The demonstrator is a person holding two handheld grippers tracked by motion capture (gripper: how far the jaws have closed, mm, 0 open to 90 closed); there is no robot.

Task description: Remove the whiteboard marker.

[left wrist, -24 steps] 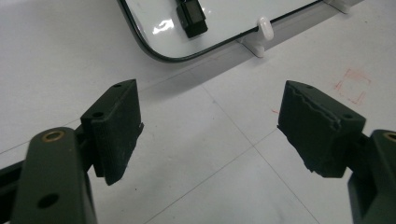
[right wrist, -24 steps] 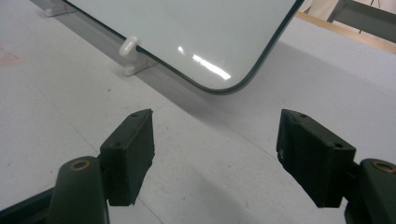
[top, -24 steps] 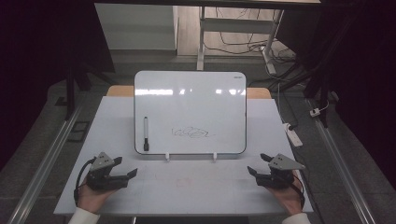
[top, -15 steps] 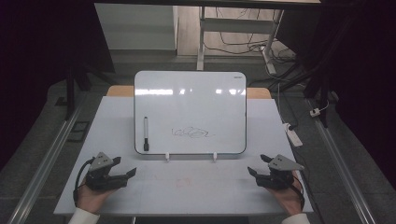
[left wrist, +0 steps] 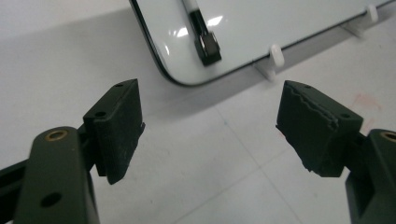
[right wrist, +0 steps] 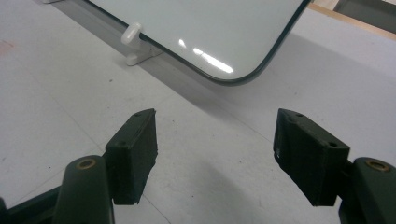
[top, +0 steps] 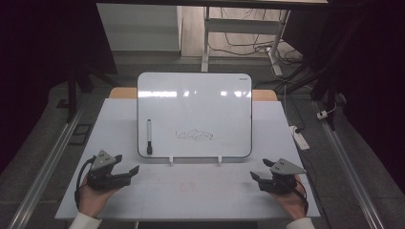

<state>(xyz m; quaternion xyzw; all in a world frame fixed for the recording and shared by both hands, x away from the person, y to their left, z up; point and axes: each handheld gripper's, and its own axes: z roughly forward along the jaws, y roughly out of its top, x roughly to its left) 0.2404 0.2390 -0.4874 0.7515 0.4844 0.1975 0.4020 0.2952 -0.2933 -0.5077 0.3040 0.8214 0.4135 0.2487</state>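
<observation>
- The left hand-held gripper (top: 125, 173) rests low on the pale grey surface (top: 191, 191) at the near left, its two black jaws spread wide with nothing between them; its own view shows bare surface in the gap.
- The right hand-held gripper (top: 256, 179) sits at the near right, a mirror of the other, jaws likewise spread and empty.
- Both appear parked at the near edge, well apart from the work, which reads as a ready stance: each points inward and forward, towards the board.
- The white rectangular whiteboard with a thin dark rim (top: 194, 114) stands between them and farther back, leaning backwards, its lower edge caught by two small white plastic pegs (top: 170, 161), which seem there to keep it from sliding forward.
- A slim white marker with a black cap (top: 149, 136) clings upright to the board's lower left part, cap end down, probably held by a magnet; it lies nearest the left hand-held gripper, so that one is likely to fetch it.
- A black scribble (top: 197, 137) runs across the board's lower middle; it forms no readable word.
- A small dark mark at the board's top right corner may be a brand label, too small to read.
- A faint reddish stain (top: 187, 186) marks the surface between the two hands.
</observation>
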